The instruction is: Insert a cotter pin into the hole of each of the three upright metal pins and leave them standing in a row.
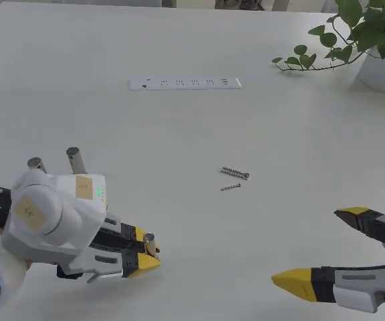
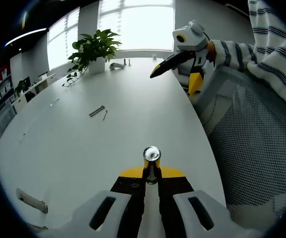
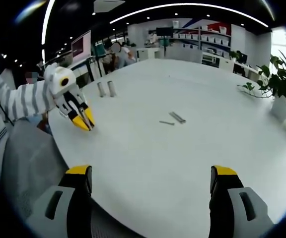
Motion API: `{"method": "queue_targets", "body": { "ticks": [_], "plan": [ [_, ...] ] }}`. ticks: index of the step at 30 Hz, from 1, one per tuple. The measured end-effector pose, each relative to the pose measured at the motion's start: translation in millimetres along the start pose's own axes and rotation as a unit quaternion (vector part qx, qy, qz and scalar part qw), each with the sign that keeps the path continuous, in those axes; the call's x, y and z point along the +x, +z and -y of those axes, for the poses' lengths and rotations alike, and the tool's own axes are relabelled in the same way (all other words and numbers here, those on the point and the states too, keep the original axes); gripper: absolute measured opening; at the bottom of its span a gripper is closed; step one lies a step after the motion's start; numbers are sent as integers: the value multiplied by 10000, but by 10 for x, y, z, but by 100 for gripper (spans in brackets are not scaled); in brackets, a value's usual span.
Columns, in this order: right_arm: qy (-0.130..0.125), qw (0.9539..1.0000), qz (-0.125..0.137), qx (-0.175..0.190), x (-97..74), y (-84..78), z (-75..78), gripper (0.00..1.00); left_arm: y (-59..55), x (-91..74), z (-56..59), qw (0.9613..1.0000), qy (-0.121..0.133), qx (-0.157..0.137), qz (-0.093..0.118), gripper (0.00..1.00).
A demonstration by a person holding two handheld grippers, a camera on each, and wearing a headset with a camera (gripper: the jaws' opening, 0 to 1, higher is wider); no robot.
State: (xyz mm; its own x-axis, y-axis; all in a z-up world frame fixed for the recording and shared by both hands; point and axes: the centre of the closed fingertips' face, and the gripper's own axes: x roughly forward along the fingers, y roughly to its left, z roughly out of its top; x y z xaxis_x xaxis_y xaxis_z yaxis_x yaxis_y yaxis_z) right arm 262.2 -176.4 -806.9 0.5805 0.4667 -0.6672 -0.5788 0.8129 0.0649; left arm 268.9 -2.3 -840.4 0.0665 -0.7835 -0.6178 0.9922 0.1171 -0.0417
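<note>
My left gripper (image 1: 146, 249) sits at the table's near left, shut on a short metal pin (image 1: 149, 238); the pin (image 2: 151, 157) stands upright between the yellow jaw tips of the left gripper (image 2: 151, 173). Two more metal pins (image 1: 75, 160) (image 1: 35, 164) stand side by side behind it, and the pair (image 3: 107, 89) also appears in the right gripper view. Cotter pins (image 1: 234, 173) (image 1: 230, 187) lie flat mid-table, also seen as cotter pins (image 2: 99, 112) (image 3: 173, 119). My right gripper (image 1: 316, 246) (image 3: 150, 176) hovers open at the near right, holding nothing.
A white power strip (image 1: 184, 83) lies at the table's far middle. A potted plant (image 1: 373, 33) stands at the far right corner. A mesh chair (image 2: 252, 139) is beside the near table edge. A person's striped sleeve (image 3: 21, 101) holds the left gripper (image 3: 78, 113).
</note>
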Motion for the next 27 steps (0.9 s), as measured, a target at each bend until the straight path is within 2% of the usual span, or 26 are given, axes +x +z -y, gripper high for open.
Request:
{"method": "queue_targets", "body": {
  "ticks": [2, 6, 14, 17, 22, 25, 27],
  "plan": [
    [35, 10000, -18, 8, 3, -7, -14, 100, -20, 6, 1, 10000, -7, -18, -20, 7],
    [61, 9995, 202, 215, -7, 64, -7, 100, -38, 8, 8, 10000, -13, -5, -44, 7],
    [65, 9989, 319, 352, -16, 88, 11, 100, -75, 28, 30, 10000, -36, 59, -45, 7],
    [63, 9988, 325, 350, -19, 92, 16, 100, -114, 45, 47, 9999, -62, 51, -111, 7],
    [64, 9989, 322, 333, -24, 99, 14, 100, -151, 64, 56, 9999, -56, -60, -92, 7],
    [76, 9989, 326, 320, -26, 102, -3, 100, -196, 72, 69, 9998, -56, -41, -169, 7],
    [79, 9989, 328, 324, -28, 102, -7, 100, -189, 70, 86, 9998, -61, -32, -168, 7]
  ]
}}
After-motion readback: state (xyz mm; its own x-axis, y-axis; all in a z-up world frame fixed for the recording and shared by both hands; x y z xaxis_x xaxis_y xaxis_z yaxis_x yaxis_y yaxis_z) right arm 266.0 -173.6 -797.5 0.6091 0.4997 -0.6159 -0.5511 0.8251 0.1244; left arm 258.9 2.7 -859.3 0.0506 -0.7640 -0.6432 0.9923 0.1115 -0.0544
